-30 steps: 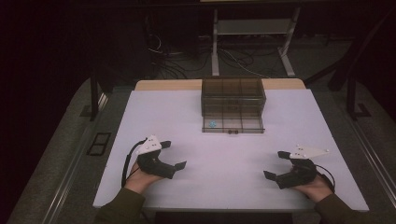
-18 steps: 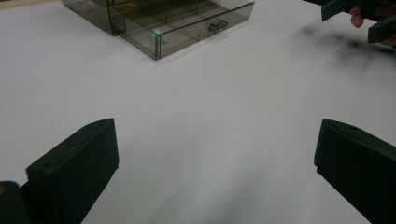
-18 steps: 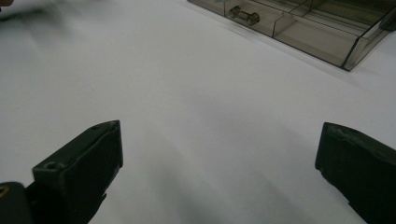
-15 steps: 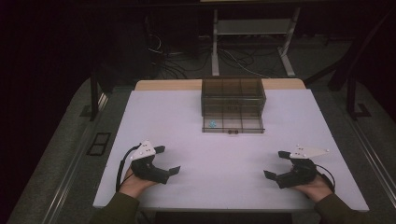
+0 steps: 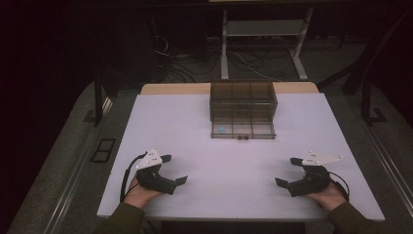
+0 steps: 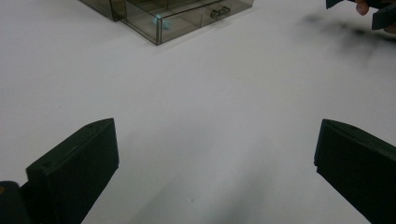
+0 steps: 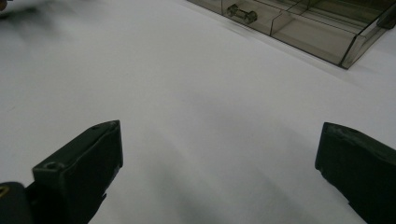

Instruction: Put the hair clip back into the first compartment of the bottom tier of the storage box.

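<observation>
Your left gripper and right gripper sit low over the table, jaws spread wide, nothing held. The smoked drawer box stands well ahead, between them, drawer out, small blue bead inside. Likely next: approach squarely. Open room ahead; near edge close behind your hands.

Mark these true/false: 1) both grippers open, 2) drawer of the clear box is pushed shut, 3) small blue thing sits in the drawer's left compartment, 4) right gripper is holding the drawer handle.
1) The left gripper and right gripper are both open: true.
2) Drawer of the clear box is shut: false, it is pulled out toward the person.
3) Blue object in the drawer's left compartment: true.
4) Right gripper holds the handle: false, it is empty and far from the handle.
</observation>
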Motion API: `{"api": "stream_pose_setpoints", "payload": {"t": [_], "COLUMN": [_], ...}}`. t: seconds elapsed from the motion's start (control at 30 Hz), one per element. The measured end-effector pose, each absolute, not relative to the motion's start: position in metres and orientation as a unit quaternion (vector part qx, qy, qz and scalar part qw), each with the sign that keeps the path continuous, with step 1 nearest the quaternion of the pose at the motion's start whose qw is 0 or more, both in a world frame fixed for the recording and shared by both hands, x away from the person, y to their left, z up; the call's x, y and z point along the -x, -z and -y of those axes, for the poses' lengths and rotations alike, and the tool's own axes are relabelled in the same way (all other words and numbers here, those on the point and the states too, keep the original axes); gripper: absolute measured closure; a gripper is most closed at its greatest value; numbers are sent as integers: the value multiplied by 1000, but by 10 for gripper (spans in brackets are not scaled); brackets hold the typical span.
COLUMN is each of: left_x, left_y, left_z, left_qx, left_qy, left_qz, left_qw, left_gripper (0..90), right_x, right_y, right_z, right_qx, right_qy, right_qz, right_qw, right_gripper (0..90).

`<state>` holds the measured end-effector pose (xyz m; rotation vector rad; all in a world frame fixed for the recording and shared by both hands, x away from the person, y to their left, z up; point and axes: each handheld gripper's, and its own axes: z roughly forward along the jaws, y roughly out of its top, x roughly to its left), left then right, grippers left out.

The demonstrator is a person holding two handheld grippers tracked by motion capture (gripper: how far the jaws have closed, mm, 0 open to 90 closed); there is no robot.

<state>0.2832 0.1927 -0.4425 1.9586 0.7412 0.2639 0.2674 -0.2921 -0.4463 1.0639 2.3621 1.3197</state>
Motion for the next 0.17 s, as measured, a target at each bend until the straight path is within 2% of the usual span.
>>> {"api": "stream_pose_setpoints", "payload": {"t": [0.17], "left_x": [-283], "left_y": [443], "left_z": [-192], "left_qx": [-808], "left_qy": [-108], "left_qz": [-304], "left_qw": [492], "left_gripper": [0], "right_x": [-268], "right_y": [446], "right_z": [292], "right_qx": [-364], "right_qy": [-450], "right_qz": [-807], "right_qw": [117], "right_gripper": [3]}}
